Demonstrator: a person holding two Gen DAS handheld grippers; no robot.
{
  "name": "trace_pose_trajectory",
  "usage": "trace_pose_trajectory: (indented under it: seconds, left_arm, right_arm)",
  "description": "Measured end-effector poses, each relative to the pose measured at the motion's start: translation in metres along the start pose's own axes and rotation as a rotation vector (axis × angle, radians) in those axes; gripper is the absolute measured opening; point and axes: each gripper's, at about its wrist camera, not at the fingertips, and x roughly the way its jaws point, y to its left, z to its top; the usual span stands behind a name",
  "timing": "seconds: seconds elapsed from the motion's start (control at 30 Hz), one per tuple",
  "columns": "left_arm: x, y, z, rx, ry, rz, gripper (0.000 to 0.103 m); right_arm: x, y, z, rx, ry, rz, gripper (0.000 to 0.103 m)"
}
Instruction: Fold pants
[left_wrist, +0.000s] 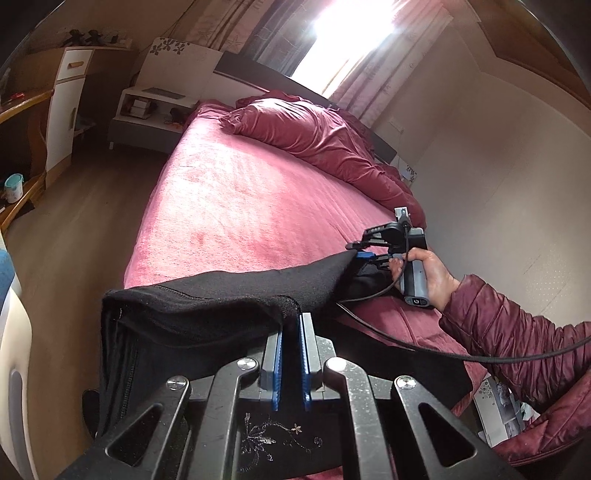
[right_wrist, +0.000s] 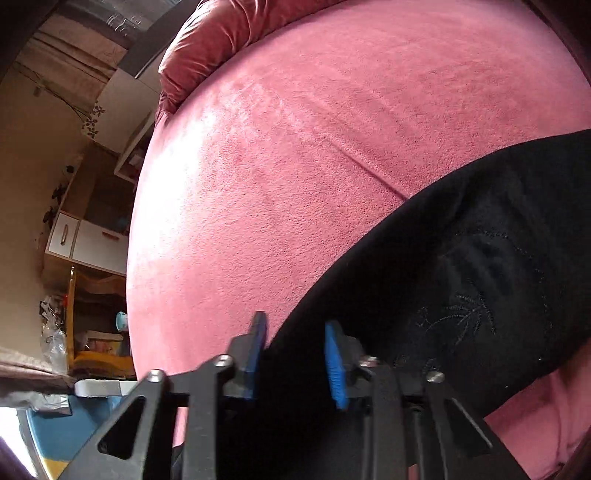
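**Pants held at two points over the pink bed**

The pants, black, hang stretched between our two grippers above the near end of the bed, which is covered in a pink plush sheet. Our left gripper has its blue-padded fingers drawn in narrow, and a hemmed edge of the black cloth sits pinched at their tips; below that edge the fabric drops in loose folds with a zip line showing down the left. A pale embroidered flower shows on the cloth that lies under the gripper's frame.

From the left wrist view we see our right gripper further along the same edge, held in a hand with a dark red quilted sleeve, a black cable trailing from it. In its own view the right gripper has black cloth filling the gap between its blue pads, and the pads press on it from both sides. The rest of the garment spreads to the right on the sheet, embroidery faintly visible.

A rumpled dark red duvet is bunched at the far end of the bed, well apart from the pants.
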Motion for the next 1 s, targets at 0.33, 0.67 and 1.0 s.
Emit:
trace_pose_trajectory:
  seconds: [0.33, 0.67, 1.0]
  left_arm:
    - [0.043, 0.084, 0.117, -0.214, -0.06, 0.184, 0.007]
    - [0.061, 0.105, 0.167, -0.283, -0.085, 0.203, 0.007]
    - [-0.001, 0.098, 0.072, -0.261, -0.105, 0.154, 0.006]
  right_arm:
    - [-0.051, -0.002, -0.001, -0.041, -0.088, 0.151, 0.012]
    - [-0.141, -0.007, -0.066, -0.132, -0.188, 0.348, 0.011]
    - [-0.164, -0.054, -0.172, -0.204, -0.109, 0.341, 0.009]
